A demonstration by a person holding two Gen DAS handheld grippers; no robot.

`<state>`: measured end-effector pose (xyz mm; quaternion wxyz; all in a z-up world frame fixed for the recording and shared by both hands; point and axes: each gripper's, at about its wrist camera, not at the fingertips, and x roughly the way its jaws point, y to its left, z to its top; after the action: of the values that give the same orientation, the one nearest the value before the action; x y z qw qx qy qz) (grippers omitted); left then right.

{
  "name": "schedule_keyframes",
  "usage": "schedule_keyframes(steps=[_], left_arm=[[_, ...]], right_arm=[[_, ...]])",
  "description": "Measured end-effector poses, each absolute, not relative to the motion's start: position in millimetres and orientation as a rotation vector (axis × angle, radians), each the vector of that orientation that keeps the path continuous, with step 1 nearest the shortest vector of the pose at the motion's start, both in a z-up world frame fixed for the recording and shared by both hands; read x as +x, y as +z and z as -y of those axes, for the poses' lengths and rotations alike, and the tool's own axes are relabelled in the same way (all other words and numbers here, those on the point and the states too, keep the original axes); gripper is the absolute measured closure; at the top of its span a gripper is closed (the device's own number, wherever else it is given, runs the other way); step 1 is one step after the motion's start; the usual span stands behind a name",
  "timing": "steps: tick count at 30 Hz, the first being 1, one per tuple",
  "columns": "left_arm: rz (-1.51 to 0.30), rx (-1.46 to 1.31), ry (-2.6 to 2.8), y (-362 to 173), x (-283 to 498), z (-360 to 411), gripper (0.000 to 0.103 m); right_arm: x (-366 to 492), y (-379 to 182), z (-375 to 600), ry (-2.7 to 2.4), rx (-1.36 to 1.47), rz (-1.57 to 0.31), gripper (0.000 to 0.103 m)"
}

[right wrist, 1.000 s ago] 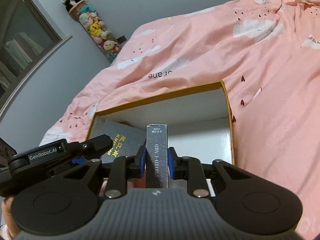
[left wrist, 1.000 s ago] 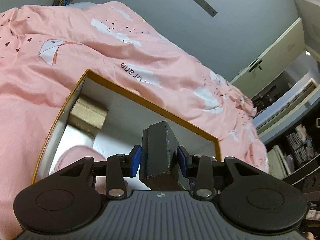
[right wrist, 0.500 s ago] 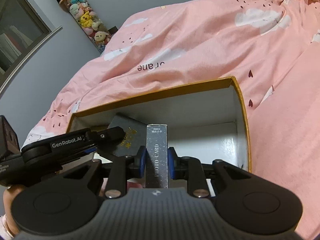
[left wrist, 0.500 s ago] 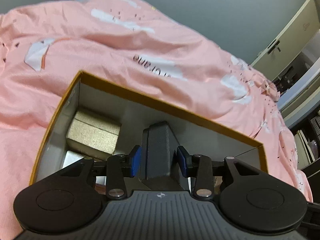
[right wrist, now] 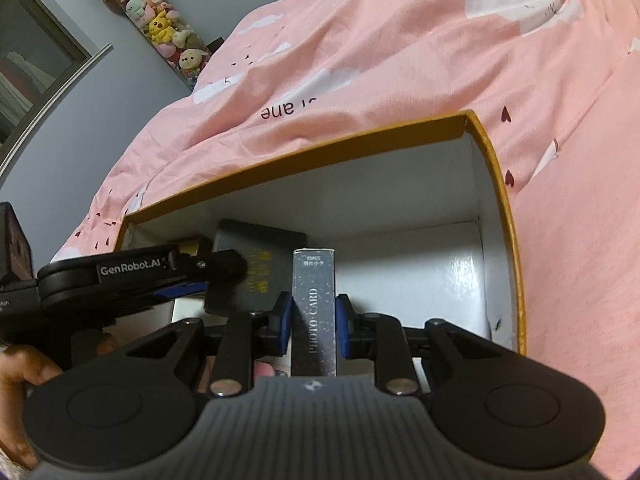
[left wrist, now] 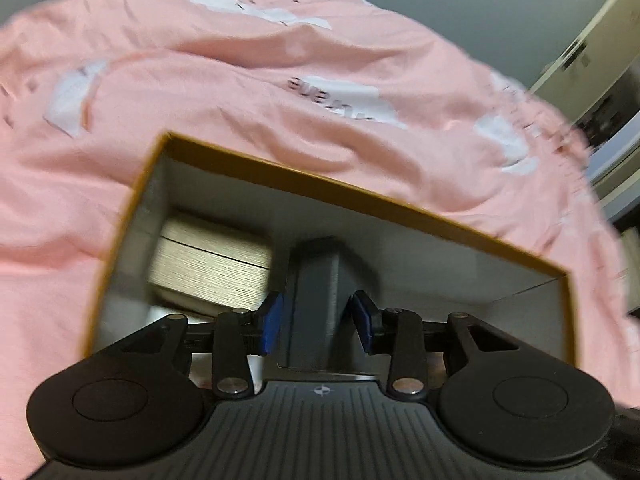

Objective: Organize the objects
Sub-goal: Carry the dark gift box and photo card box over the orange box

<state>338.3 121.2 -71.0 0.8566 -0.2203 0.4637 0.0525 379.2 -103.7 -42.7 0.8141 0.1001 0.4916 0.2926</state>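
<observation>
In the left wrist view, the storage box (left wrist: 360, 196) with its orange rim sits on the pink duvet (left wrist: 240, 80) of the bed. A gold box (left wrist: 208, 264) lies in its left end, a thing the other camera barely catches. To the right of it, the left gripper (left wrist: 318, 320) has a dark case (left wrist: 316, 300) between its jaws. The jaws have just been closing, and the blue pads sit at the case's two flanks, gripping it over the box's interior. This picture is blurred, so no lettering can be read on the case.

The right wrist view shows what that one cannot. At far left a hand (right wrist: 24, 364) holds the left gripper (right wrist: 216, 280), seen side-on and reaching into the storage box (right wrist: 320, 148). The dark case (right wrist: 260, 256) shows gold lettering on its face and hangs tilted near the back wall. Just to its right, the right gripper (right wrist: 314, 320) has its jaws clamped on a slim photo card pack (right wrist: 314, 304). The pack stands upright over the box's white floor, and the right end of the box beyond it is bare. A column of plush toys (right wrist: 164, 28) hangs on the wall behind the bed.
</observation>
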Motion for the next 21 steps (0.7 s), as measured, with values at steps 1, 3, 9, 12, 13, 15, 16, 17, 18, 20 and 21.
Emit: schedule_keyframes(steps=[1, 3, 9, 12, 13, 15, 16, 17, 18, 20, 21], left_arm=[[-0.98, -0.44, 0.11, -70, 338, -121, 0.062], [-0.993, -0.414, 0.094, -69, 337, -120, 0.061], [-0.963, -0.334, 0.062, -54, 325, -111, 0.052], [-0.902, -0.363, 0.028, -39, 313, -114, 0.048], [-0.882, -0.377, 0.028, -33, 307, -116, 0.045], [-0.852, -0.395, 0.039, -26, 299, -120, 0.043], [-0.835, -0.402, 0.044, -23, 294, -123, 0.042], [-0.817, -0.408, 0.045, -19, 288, -126, 0.042], [-0.803, -0.416, 0.052, -17, 284, -129, 0.042], [-0.793, -0.431, 0.074, -13, 278, -135, 0.04], [-0.794, -0.436, 0.082, -13, 277, -138, 0.04]], right_arm=[[380, -44, 104, 0.624, 0.219, -1.051, 0.079], [381, -45, 105, 0.62, 0.225, -1.055, 0.079], [385, -44, 104, 0.613, 0.241, -1.045, 0.079], [390, -44, 101, 0.598, 0.254, -1.031, 0.079], [392, -43, 100, 0.592, 0.258, -1.028, 0.079], [395, -43, 94, 0.592, 0.262, -1.021, 0.079], [397, -44, 91, 0.592, 0.262, -1.02, 0.079], [398, -45, 88, 0.594, 0.261, -1.02, 0.079], [399, -46, 84, 0.597, 0.262, -1.022, 0.079], [400, -47, 79, 0.608, 0.267, -1.031, 0.079], [401, -49, 76, 0.615, 0.275, -1.038, 0.079]])
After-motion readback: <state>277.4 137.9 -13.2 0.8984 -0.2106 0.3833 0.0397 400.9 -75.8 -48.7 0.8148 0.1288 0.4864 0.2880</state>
